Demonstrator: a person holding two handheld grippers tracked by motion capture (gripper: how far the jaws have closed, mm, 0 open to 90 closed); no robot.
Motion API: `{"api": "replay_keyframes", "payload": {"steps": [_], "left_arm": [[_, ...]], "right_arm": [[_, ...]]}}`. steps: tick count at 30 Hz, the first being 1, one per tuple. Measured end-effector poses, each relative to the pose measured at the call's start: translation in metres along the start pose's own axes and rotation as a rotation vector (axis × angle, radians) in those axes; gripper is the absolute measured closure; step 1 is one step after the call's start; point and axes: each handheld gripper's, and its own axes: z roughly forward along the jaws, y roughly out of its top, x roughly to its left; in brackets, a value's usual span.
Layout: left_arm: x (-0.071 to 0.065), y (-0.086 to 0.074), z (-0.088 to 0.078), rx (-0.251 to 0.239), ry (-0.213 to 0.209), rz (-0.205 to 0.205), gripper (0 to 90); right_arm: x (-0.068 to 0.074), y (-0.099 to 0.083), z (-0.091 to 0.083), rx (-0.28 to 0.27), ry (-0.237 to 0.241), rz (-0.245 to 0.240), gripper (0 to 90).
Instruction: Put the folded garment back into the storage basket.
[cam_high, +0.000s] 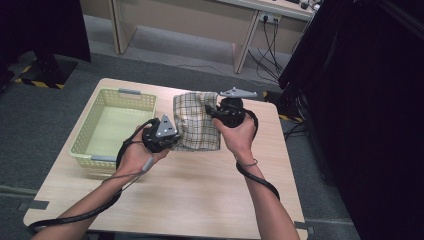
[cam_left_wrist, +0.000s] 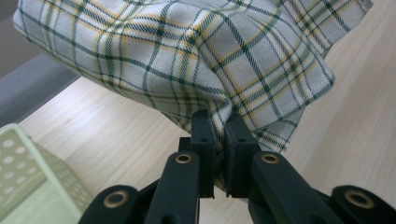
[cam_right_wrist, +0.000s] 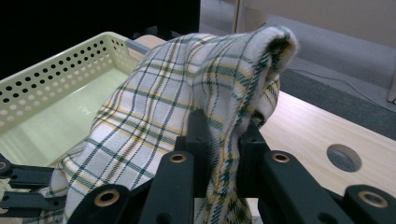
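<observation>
Here a pale wooden table (cam_high: 200, 195) stands on grey carpet (cam_high: 30, 130).

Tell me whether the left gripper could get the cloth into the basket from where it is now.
Probably yes. The left gripper is shut on the cloth right beside the open basket, with nothing between them. But the right gripper also grips the cloth, so it would need to follow or let go.

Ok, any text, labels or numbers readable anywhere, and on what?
None readable.
Cloth: plaid pattern, no tag or print showing.
Basket: plain perforated walls, no label.
Left tool and right tool: no markings legible.
Floor stripes: yellow-black hazard tape, no words.
</observation>
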Motion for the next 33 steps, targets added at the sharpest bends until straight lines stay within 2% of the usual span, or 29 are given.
{"api": "replay_keyframes", "payload": {"steps": [7, 21, 33], "left_arm": [[0.014, -0.009, -0.014, 0.002, 0.024, -0.019, 84.3], [0.030, -0.026, -0.033, 0.018, 0.059, -0.056, 84.3], [0.042, -0.039, -0.048, 0.026, 0.094, -0.072, 84.3]], "right_arm": [[0.015, 0.011, 0.010, -0.006, 0.026, -0.015, 79.7], [0.041, 0.029, 0.030, 0.004, 0.067, -0.050, 79.7], [0.064, 0.045, 0.045, 0.004, 0.098, -0.078, 79.7]]}}
